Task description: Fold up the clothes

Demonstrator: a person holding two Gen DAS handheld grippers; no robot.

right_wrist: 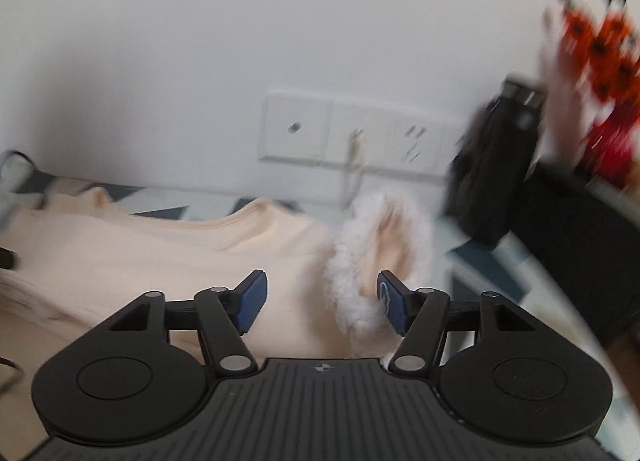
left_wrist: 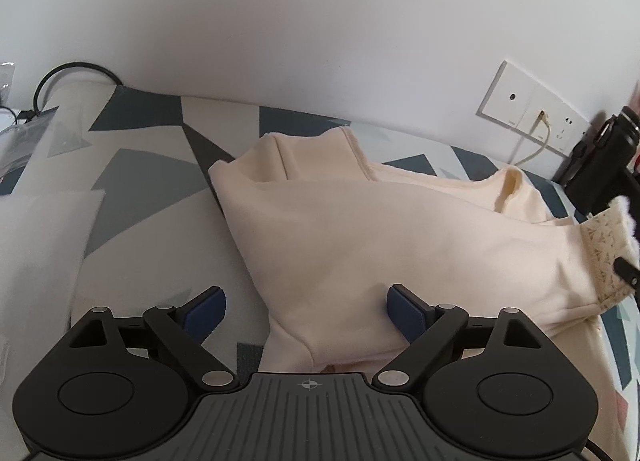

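A cream sweatshirt point(left_wrist: 380, 229) lies crumpled on a grey, white and dark blue patterned cover point(left_wrist: 140, 165). Its lace-trimmed cuff point(left_wrist: 608, 245) sticks up at the right edge. My left gripper point(left_wrist: 306, 311) is open over the garment's near edge; the right blue pad is over the cloth and the left pad over the cover, neither pressing. In the blurred right wrist view, my right gripper point(right_wrist: 320, 301) is open above the sweatshirt point(right_wrist: 140, 261). The fluffy white cuff point(right_wrist: 360, 261) stands between the pads, close to the right one, unpinched.
A white wall runs behind, with a socket plate point(left_wrist: 532, 109) and a plugged cable. A black bottle point(left_wrist: 600, 165) stands at the right, also seen as the bottle point(right_wrist: 500, 165), beside red-orange flowers point(right_wrist: 600, 49). A white sheet point(left_wrist: 40, 245) and a black cable loop point(left_wrist: 72, 69) lie left.
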